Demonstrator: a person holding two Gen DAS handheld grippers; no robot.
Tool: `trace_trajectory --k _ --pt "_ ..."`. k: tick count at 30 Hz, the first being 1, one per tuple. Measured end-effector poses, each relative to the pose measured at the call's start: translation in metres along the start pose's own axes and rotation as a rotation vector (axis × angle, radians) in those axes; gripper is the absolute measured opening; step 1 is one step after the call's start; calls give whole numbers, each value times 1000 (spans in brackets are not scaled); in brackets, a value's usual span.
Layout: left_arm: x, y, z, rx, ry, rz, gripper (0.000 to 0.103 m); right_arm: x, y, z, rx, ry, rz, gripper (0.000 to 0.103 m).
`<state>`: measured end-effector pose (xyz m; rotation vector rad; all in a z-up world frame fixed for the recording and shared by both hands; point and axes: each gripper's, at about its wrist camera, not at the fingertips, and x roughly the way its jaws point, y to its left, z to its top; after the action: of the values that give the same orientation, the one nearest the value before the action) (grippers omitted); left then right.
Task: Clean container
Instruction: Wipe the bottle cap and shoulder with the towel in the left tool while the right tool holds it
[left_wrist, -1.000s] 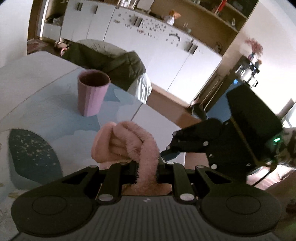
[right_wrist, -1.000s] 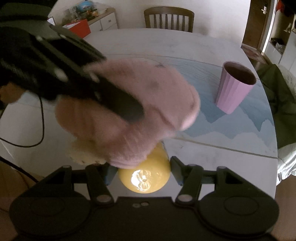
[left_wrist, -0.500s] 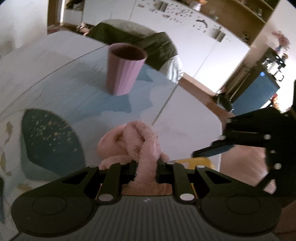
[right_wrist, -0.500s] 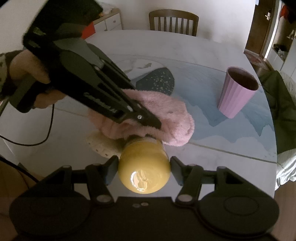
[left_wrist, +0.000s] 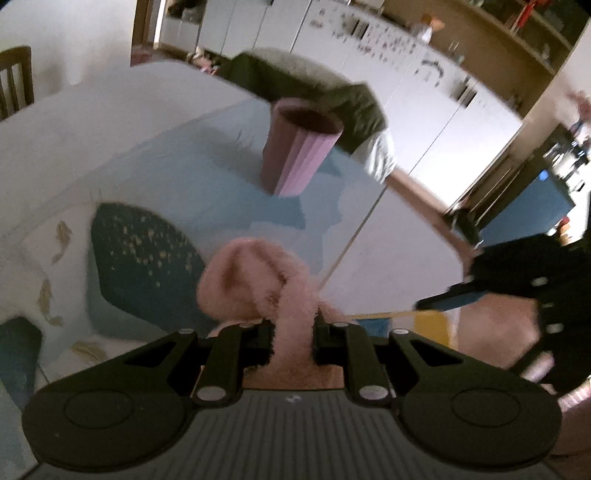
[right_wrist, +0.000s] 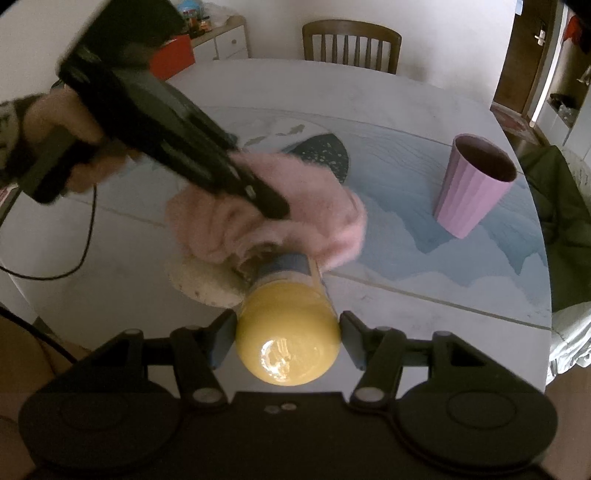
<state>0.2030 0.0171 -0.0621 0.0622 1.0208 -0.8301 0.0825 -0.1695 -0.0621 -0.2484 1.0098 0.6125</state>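
Gripping glossy, likely slippery yellow container (right_wrist: 288, 343) at its rounded base, right gripper (right_wrist: 288, 339) fingers closed around it; pressing soft fluffy pink cloth (right_wrist: 295, 210), pinched tight in left gripper (left_wrist: 293, 332), against container's mouth.

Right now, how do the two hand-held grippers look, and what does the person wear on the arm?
Both grippers are matte black plastic. The left gripper has two round discs on its base, silver screws at the finger joints and a ribbed grey panel. The right gripper has the same discs and screws, with blue pads inside its fingers. A thin black cable hangs from the left one. A patterned sleeve shows at the wrist.
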Motion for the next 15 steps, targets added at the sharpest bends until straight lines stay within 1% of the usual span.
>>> trace_trajectory --k 4,7,9,11,12,15 --pt "-25 -21 7 68 -44 -69 17 0 -3 0 -5 -3 4 60" --pt "-32 -39 13 107 -62 -117 17 0 -3 1 -10 -4 6 60" --pt "-33 -51 17 125 -69 -162 17 1 -4 2 -17 -5 8 60" --pt "-30 -63 20 133 -64 -207 17 1 -4 3 -22 -5 9 60" --pt "-27 -69 20 146 -58 -218 17 1 -5 4 -23 -5 9 60" --pt "-12 -79 21 170 -23 -223 17 3 -6 5 -21 -5 10 60"
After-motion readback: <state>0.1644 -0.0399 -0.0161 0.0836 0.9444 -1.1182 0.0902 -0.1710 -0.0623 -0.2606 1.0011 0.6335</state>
